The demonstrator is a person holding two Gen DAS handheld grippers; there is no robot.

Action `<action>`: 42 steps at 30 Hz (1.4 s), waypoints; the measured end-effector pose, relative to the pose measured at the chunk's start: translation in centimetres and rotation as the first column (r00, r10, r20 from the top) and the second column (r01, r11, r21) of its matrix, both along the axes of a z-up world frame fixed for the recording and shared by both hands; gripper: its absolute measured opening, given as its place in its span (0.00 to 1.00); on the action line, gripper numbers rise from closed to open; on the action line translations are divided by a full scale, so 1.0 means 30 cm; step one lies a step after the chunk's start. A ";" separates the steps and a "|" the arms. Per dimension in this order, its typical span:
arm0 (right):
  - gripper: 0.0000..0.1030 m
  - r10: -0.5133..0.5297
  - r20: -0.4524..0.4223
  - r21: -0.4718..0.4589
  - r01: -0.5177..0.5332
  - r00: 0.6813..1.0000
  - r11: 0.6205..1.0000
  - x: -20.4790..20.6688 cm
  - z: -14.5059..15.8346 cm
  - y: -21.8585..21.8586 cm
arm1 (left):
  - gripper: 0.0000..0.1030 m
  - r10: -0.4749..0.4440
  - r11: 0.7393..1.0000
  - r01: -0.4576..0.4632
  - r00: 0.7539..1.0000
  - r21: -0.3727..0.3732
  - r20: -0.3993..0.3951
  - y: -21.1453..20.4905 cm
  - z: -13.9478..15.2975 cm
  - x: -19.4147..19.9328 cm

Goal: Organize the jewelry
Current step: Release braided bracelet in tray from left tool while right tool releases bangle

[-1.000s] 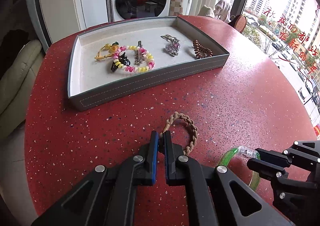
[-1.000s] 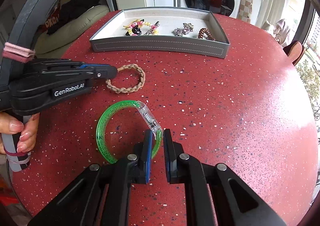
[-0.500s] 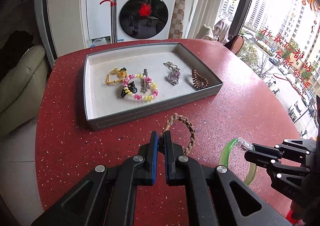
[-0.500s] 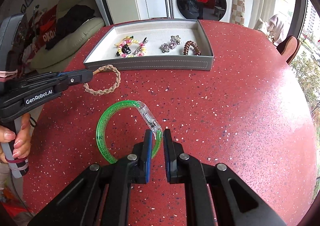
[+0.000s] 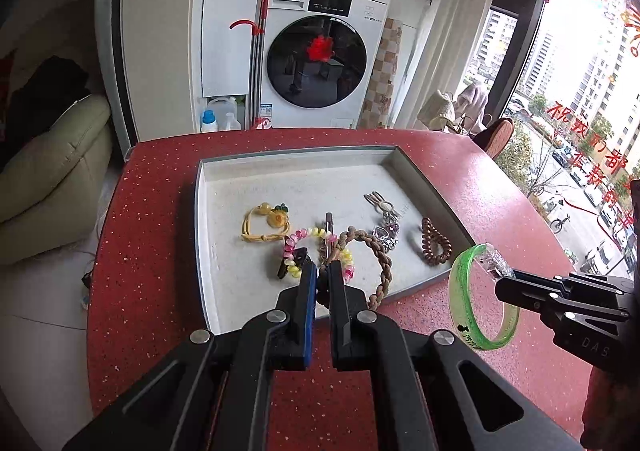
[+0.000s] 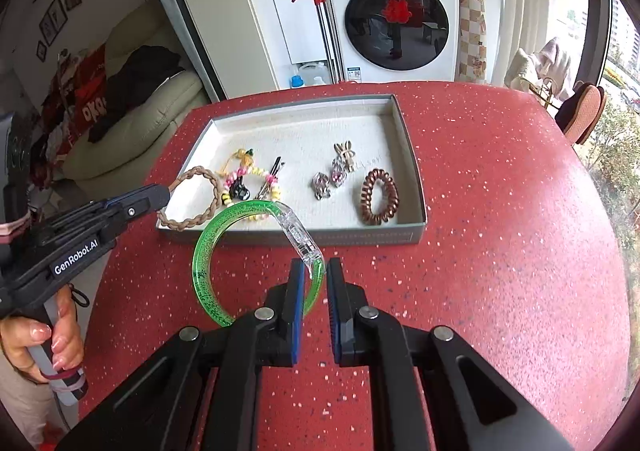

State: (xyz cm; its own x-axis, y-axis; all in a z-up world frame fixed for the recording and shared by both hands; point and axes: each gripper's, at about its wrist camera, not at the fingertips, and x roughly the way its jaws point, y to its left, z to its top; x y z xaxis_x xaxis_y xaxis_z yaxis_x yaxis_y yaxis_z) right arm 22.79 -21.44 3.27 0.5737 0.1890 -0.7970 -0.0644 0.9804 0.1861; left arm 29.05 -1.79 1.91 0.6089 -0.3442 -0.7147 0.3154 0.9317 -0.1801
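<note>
My left gripper [image 5: 323,269] is shut on a tan braided bracelet [image 5: 382,257] and holds it in the air over the near left part of the grey tray [image 5: 420,175]; the bracelet also shows in the right wrist view [image 6: 188,199]. My right gripper [image 6: 316,271] is shut on a green translucent bangle [image 6: 206,255] with a clear clasp, held above the red table just before the tray's front wall; the bangle also shows in the left wrist view [image 5: 460,303].
The tray [image 6: 408,147] holds a yellow hair tie [image 5: 266,225], a pink and yellow bead bracelet [image 5: 294,247], a black clip, silver clips [image 5: 386,219] and a brown spiral hair tie [image 5: 434,243]. The round red table [image 6: 500,211] drops off at left. A washing machine stands behind.
Both grippers have lifted their pieces off the table and moved forward toward the tray. The braided bracelet now hangs over the tray; the bangle is raised near its front wall.
</note>
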 end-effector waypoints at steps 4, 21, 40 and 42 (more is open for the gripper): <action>0.12 -0.009 0.009 -0.010 0.009 1.000 1.000 0.107 0.007 0.003 | 0.23 0.034 0.999 -0.034 0.999 0.005 -0.001 0.001 -0.017 0.083; 0.12 -0.111 -0.055 -0.027 0.110 0.992 0.994 0.435 -0.155 -0.038 | 0.23 0.126 0.989 -0.120 0.990 0.089 -0.063 -0.022 -0.185 0.341; 0.46 -0.102 -0.084 -0.003 0.102 0.991 0.995 0.448 -0.209 -0.032 | 0.23 0.104 0.981 -0.090 0.991 0.170 -0.079 -0.067 -0.251 0.323; 0.46 -0.104 -0.076 0.007 0.105 0.992 0.994 0.441 -0.200 -0.031 | 0.23 0.104 0.981 -0.091 0.992 0.174 -0.066 -0.068 -0.243 0.312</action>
State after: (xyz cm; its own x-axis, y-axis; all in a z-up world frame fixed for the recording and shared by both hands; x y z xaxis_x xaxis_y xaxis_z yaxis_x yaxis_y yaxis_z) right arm 36.00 -22.37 -2.72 0.5294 0.1399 -0.8367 0.0528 0.9790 0.1971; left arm 38.42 -3.82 -5.38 0.5764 -0.1552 -0.8023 0.2133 0.9763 -0.0357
